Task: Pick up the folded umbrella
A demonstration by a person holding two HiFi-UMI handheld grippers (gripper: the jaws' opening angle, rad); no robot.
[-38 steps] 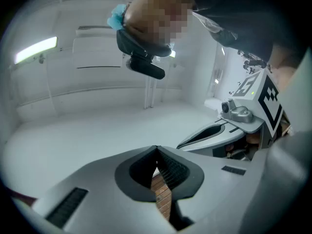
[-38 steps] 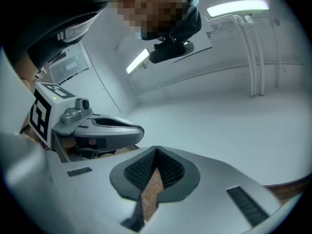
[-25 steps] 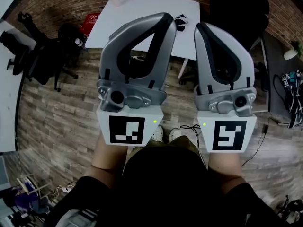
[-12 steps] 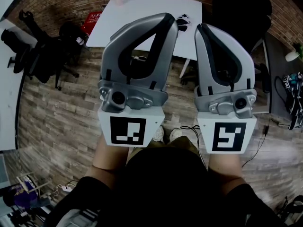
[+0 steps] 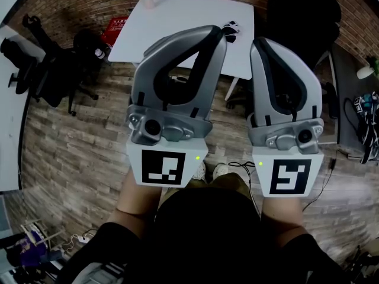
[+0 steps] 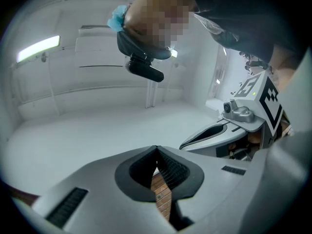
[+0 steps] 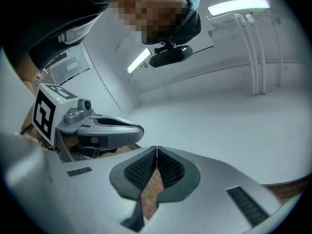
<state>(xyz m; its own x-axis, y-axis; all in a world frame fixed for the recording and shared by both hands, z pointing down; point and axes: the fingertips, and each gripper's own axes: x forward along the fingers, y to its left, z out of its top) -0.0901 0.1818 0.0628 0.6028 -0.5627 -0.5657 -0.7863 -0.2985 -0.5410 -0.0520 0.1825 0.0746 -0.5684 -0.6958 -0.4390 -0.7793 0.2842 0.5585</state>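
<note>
The left hand-held gripper [image 6: 156,150] and right hand-held gripper [image 7: 157,150] are both closed tight on nothing, tilted upward. A small dark-and-white bundle [image 5: 230,28] on the white bench [image 5: 177,22] may be the folded umbrella. It is likely light with slippery fabric, so I'd clamp it mid-body.

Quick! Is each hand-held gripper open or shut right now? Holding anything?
Left hand-held gripper: closed, holding nothing.
Right hand-held gripper: closed, holding nothing.
</note>
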